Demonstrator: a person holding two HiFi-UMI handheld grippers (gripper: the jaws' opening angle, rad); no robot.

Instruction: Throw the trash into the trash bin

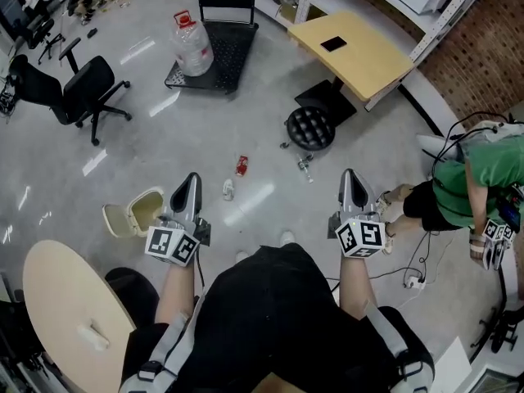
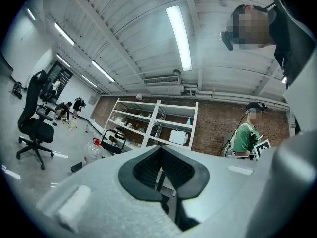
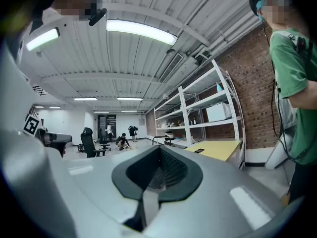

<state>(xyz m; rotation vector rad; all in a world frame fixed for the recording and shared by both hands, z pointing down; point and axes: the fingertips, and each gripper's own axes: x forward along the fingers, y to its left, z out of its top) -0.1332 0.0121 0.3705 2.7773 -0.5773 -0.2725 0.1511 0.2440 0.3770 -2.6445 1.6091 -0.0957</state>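
Observation:
Three pieces of trash lie on the grey floor ahead of me: a red can (image 1: 241,165), a white crumpled piece (image 1: 228,190) and a small clear plastic bottle (image 1: 304,167). A beige trash bin (image 1: 147,210) with its lid flipped open stands on the floor just left of my left gripper (image 1: 190,182). Both grippers are held level, well above the floor, and point forward. The left gripper (image 2: 161,171) is shut and holds nothing. My right gripper (image 1: 351,178) is off to the right of the trash; its jaws (image 3: 157,171) are shut and empty too.
A black round stool (image 1: 310,127) and a yellow table (image 1: 352,51) stand beyond the trash. A black cart (image 1: 214,54) carries a water jug (image 1: 192,43). An office chair (image 1: 78,88) is far left, a round beige table (image 1: 70,313) near left. A person in green (image 1: 483,178) stands right.

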